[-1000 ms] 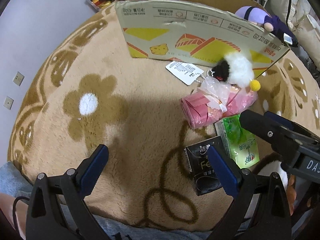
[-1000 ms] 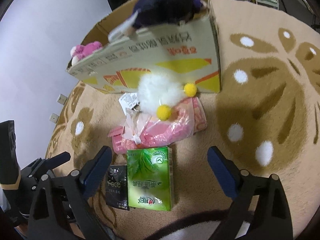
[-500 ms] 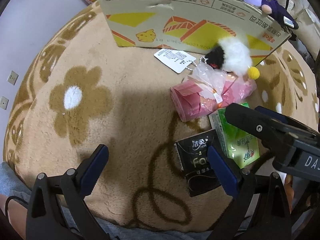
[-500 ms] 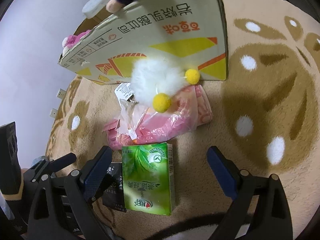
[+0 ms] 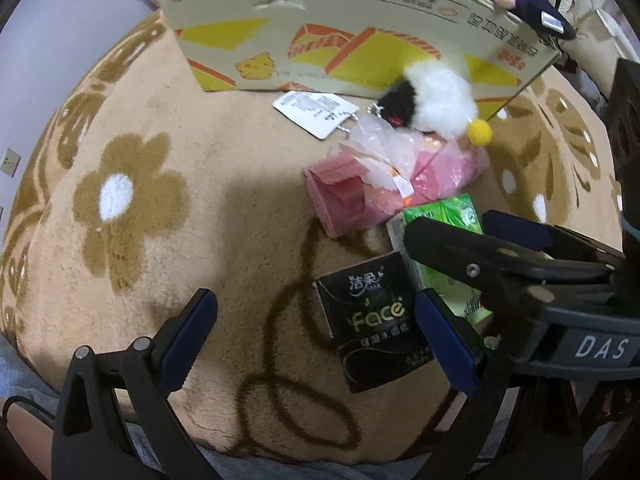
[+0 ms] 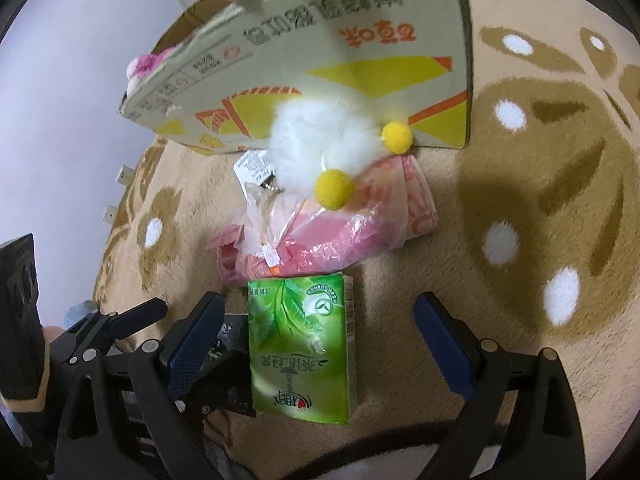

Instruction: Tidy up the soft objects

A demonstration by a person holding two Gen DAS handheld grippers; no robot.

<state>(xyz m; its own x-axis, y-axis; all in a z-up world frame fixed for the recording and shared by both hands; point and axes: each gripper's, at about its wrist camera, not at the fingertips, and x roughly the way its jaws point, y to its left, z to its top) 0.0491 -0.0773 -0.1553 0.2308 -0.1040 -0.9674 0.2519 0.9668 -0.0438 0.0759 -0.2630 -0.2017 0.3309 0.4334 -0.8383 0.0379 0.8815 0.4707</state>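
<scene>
black pack [image 5: 374, 322]: lies on rug [image 5: 160, 240], beside right finger of left hand-held gripper [image 5: 316, 334], jaws wide, empty
green pack [image 6: 302, 342]: between fingers of right hand-held gripper [image 6: 320, 344], jaws spread, not touching
pink bag [image 6: 320, 236]: just behind green pack, white plush [image 6: 320, 144] on top
box [image 6: 340, 72]: behind, holds 2 plush toys

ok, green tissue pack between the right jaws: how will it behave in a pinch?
The green tissue pack looks like a soft film-wrapped block, so it probably squashes rather than resists. Likely light for its size. The glossy wrap may slip, though it lies flat on the plush rug and shouldn't roll.
</scene>
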